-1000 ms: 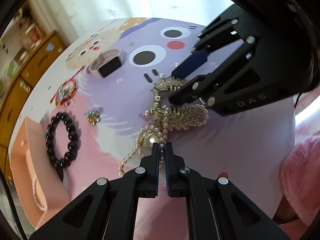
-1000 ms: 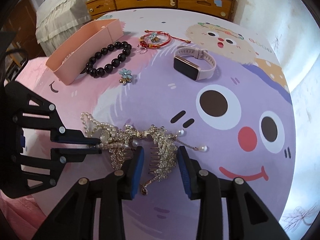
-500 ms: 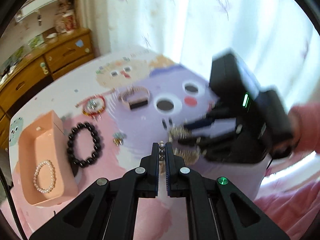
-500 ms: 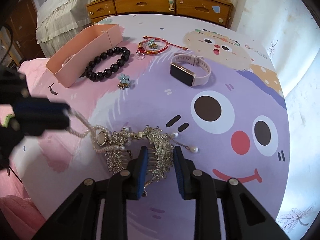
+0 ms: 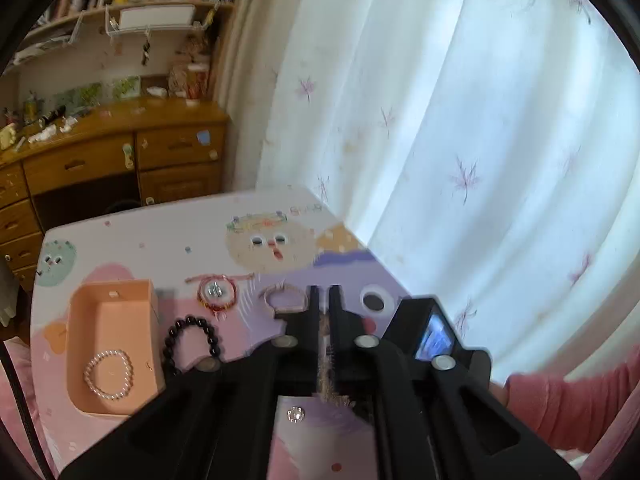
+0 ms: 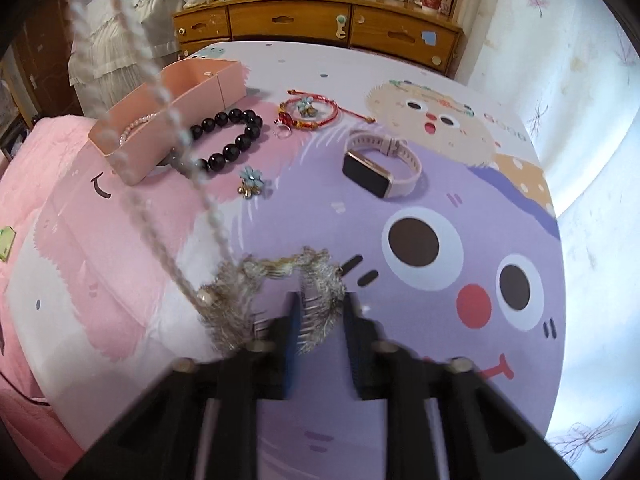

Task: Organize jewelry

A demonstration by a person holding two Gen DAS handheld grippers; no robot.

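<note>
My left gripper [image 5: 325, 304] is shut on the pearl necklace and has risen high above the table. The necklace [image 6: 160, 96] hangs as a taut strand from the top left of the right wrist view down to the gold leaf hair comb [image 6: 316, 284]. My right gripper [image 6: 320, 308] is shut on that comb and holds it near the table. The necklace's pendant [image 6: 205, 298] is tangled with the comb. The pink box [image 5: 112, 344] holds a pearl bracelet [image 5: 107, 374].
A black bead bracelet [image 6: 228, 140], a red cord bracelet [image 6: 308, 114], a blue flower earring [image 6: 252, 182] and a pink smartwatch [image 6: 380, 164] lie on the cartoon tablecloth [image 6: 440, 216]. A wooden dresser [image 6: 320, 24] stands behind. A curtain [image 5: 460, 120] hangs at the right.
My left gripper has lifted far up with the necklace, pulling the strand taut. My right gripper has closed tighter on the comb, which has shifted slightly.
</note>
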